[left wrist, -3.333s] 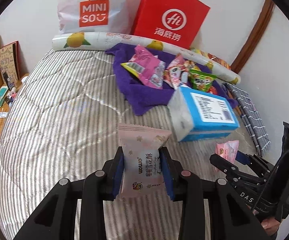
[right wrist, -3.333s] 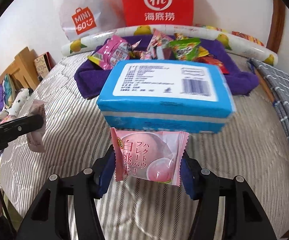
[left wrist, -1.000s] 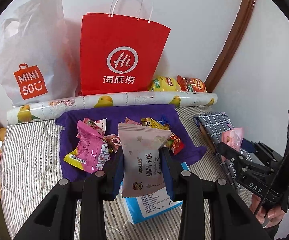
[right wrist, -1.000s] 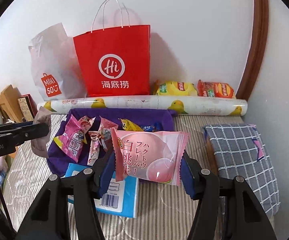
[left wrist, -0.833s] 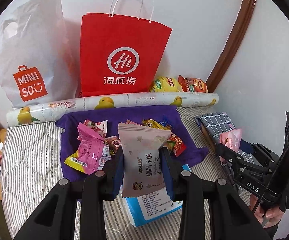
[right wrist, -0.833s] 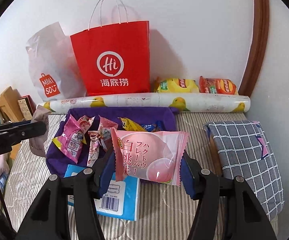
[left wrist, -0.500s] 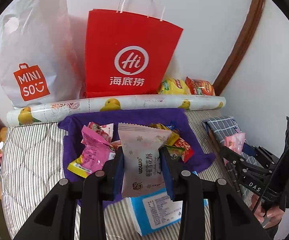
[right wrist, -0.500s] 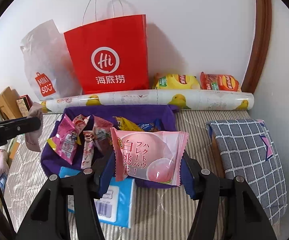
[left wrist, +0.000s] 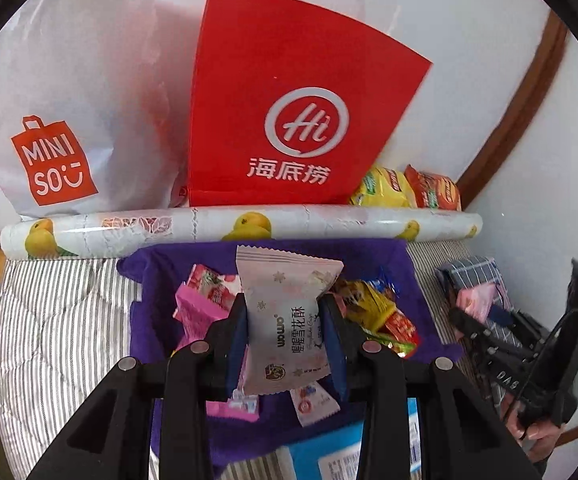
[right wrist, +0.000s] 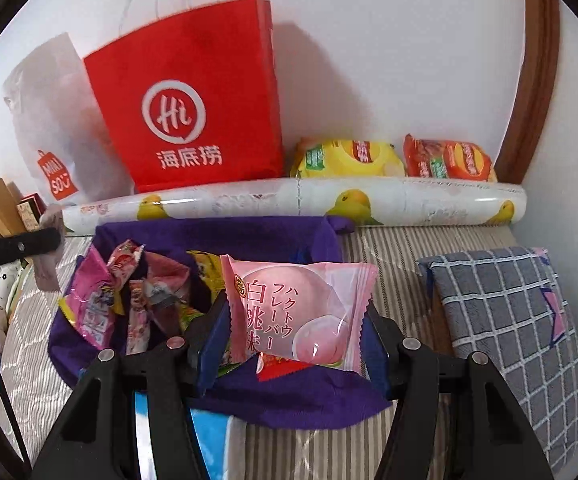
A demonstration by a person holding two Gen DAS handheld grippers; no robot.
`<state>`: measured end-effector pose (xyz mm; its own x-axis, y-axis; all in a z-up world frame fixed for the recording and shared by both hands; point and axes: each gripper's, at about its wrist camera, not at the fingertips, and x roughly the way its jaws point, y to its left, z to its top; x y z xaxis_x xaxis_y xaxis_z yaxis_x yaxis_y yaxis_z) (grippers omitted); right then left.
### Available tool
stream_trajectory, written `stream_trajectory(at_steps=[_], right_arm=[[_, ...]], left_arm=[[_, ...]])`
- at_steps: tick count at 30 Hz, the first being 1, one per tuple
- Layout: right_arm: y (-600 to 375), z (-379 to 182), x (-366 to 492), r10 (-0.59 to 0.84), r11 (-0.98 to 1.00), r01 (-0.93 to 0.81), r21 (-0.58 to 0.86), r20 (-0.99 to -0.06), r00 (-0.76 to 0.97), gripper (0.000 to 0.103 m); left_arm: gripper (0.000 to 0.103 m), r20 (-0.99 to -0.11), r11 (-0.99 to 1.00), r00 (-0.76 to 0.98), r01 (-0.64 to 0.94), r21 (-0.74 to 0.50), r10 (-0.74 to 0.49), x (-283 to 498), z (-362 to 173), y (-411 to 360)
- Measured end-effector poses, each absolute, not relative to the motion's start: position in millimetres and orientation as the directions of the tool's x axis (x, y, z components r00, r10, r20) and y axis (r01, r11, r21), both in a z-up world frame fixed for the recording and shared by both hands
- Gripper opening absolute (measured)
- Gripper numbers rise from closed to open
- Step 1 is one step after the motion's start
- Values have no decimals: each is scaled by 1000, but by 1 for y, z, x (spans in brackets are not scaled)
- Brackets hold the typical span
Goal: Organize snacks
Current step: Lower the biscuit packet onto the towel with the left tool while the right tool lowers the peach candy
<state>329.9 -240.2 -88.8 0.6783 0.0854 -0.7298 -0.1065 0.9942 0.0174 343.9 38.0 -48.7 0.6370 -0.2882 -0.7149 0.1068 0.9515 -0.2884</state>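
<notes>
We hold a crinkled beige snack packet clamped upright in the left claw, and a glossy pink pillow-shaped packet clamped in the right claw, both above the soft purple cloth on the striped bed.

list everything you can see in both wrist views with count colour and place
red paper shopping bag: 1, red with white logo, against the wall
white plastic shopping bag: 1, white with red logo, left of the red bag
rolled printed sheet: 1, white with yellow fruit, along the wall
purple cloth: 1, purple, on the striped bedcover, heaped with wrapped snacks
chip packets: 2, yellow and orange, behind the roll
checked grey cloth: 1, grey-white, right of the purple cloth
blue-white pack: 1, near edge
pale pink snack packet: 1, in the left gripper
pink peach snack packet: 1, in the right gripper
</notes>
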Motion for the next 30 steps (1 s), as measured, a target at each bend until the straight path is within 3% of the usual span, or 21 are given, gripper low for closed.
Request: stream_trajectory(at_steps=[20, 26, 30], right_arm=[[-237, -142, 376, 148, 986, -147, 76, -799, 583, 62], [-234, -144, 376, 148, 985, -159, 67, -801, 580, 68], [-236, -141, 374, 164, 984, -153, 91, -798, 580, 78]], left_arm=[[33, -784, 949, 546, 75, -305, -295, 387, -96, 21], [33, -800, 943, 515, 52, -328, -307, 391, -107, 23], [33, -808, 943, 502, 56, -327, -310, 392, -110, 20]])
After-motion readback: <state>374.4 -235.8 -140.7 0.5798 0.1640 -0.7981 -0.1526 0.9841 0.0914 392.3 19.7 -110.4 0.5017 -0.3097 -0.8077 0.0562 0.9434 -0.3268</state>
